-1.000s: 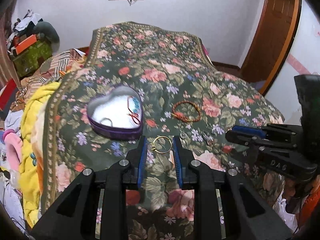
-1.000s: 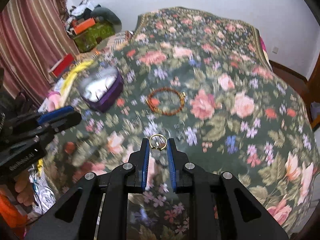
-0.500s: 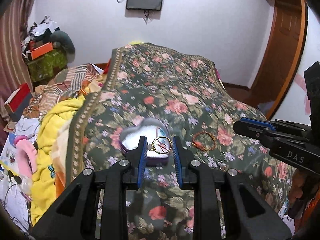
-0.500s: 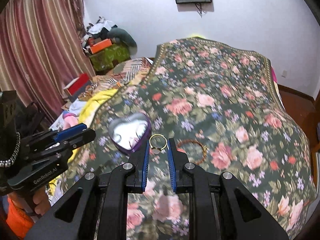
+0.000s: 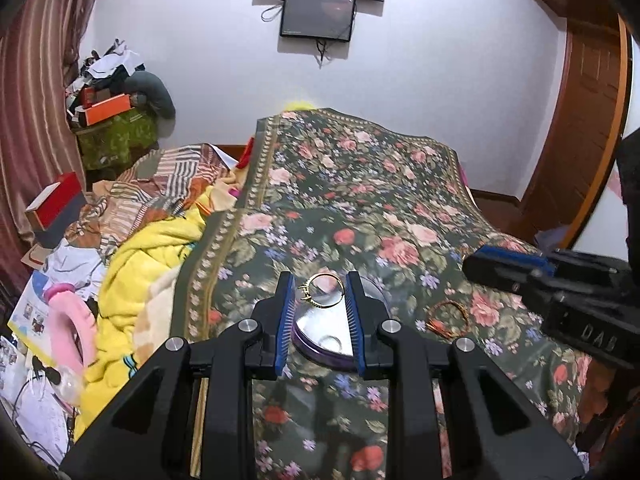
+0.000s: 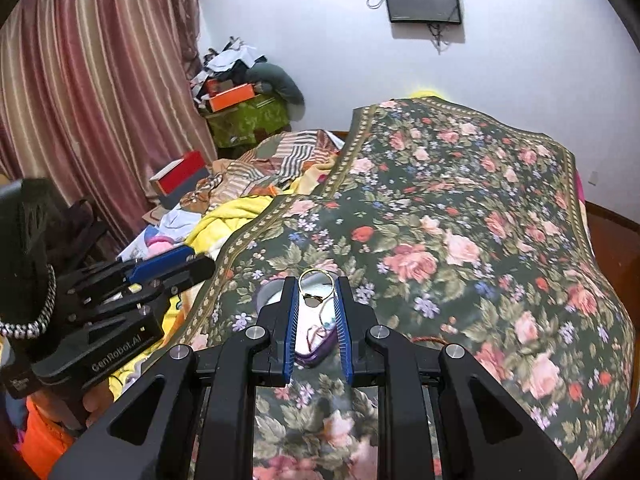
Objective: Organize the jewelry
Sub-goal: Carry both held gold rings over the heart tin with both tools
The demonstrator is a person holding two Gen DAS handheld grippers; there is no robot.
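Clutter fills the far left of the left wrist view: a striped curtain (image 5: 28, 92), a red box (image 5: 54, 204), a yellow blanket (image 5: 144, 256) heaped against the edge of the floral bedspread (image 5: 360, 184). The left gripper (image 5: 320, 292) pinches a thin gold ring with prongs (image 5: 322, 291) between its blue pads, held above the heart-shaped tin (image 5: 324, 340), whose purple wall and silvery inside show between the fingers. Just right of the tin an orange beaded bracelet (image 5: 448, 318) lies flat on the bedspread, apart from the tin. Further right the other tool's black body enters, with "DAB" or "DAS" moulded on it — the last letter is unclear.

From the right wrist, the left tool's body at the left edge reads "GenRobot.AI". The right gripper (image 6: 317, 292) is clamped on a second gold ring (image 6: 316, 284), a round flat face showing on its lower part, also over the tin (image 6: 316, 340), where a thin reddish cord lies inside. Beyond the tin the bedspread (image 6: 460, 200) runs bare to its patterned border — open room ahead and to the right. A wall screen (image 6: 422, 0) hangs above.
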